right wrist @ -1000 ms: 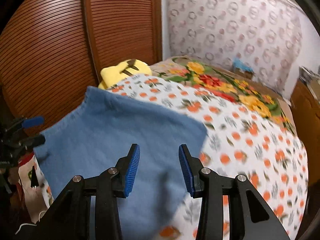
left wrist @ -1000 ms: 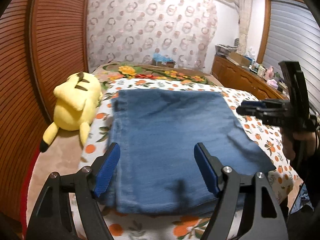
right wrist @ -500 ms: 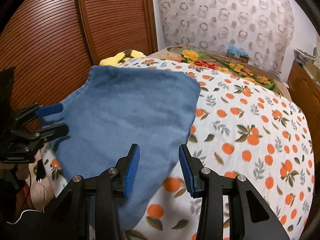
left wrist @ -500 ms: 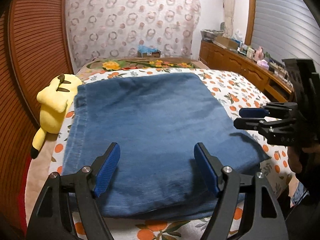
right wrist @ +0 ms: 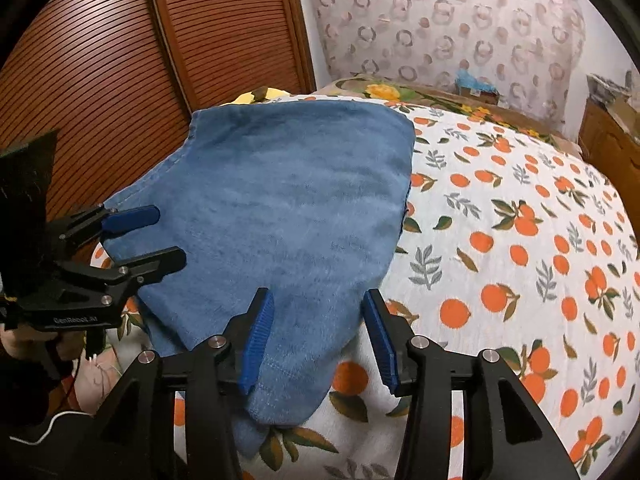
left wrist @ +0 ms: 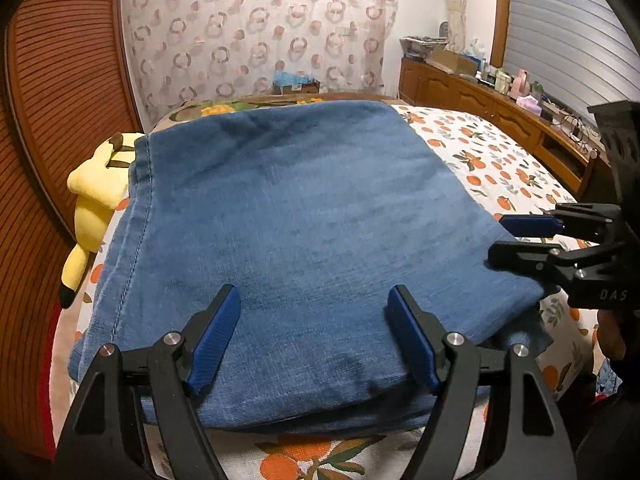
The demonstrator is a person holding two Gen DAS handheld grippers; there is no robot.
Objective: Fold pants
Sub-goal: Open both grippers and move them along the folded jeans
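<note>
In the left wrist view, the folded blue denim pants (left wrist: 288, 248) are seen lying flat on the bed with the orange-patterned white sheet (left wrist: 492, 160), along its near edge. The left hand-held gripper (left wrist: 314, 340) is held above them, jaws apart. A yellow plush toy (left wrist: 96, 196) is seen at the bed's left edge.

In the right wrist view, the right hand-held gripper (right wrist: 316, 338) is held jaws apart over the pants' near corner.

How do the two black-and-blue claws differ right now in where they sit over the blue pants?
The left gripper sits over the middle of the pants' near edge; the right gripper sits at their near right corner. The left's fingers gape wider than the right's. Both are open, holding nothing, above the folded pants on the orange-print bedspread.
</note>
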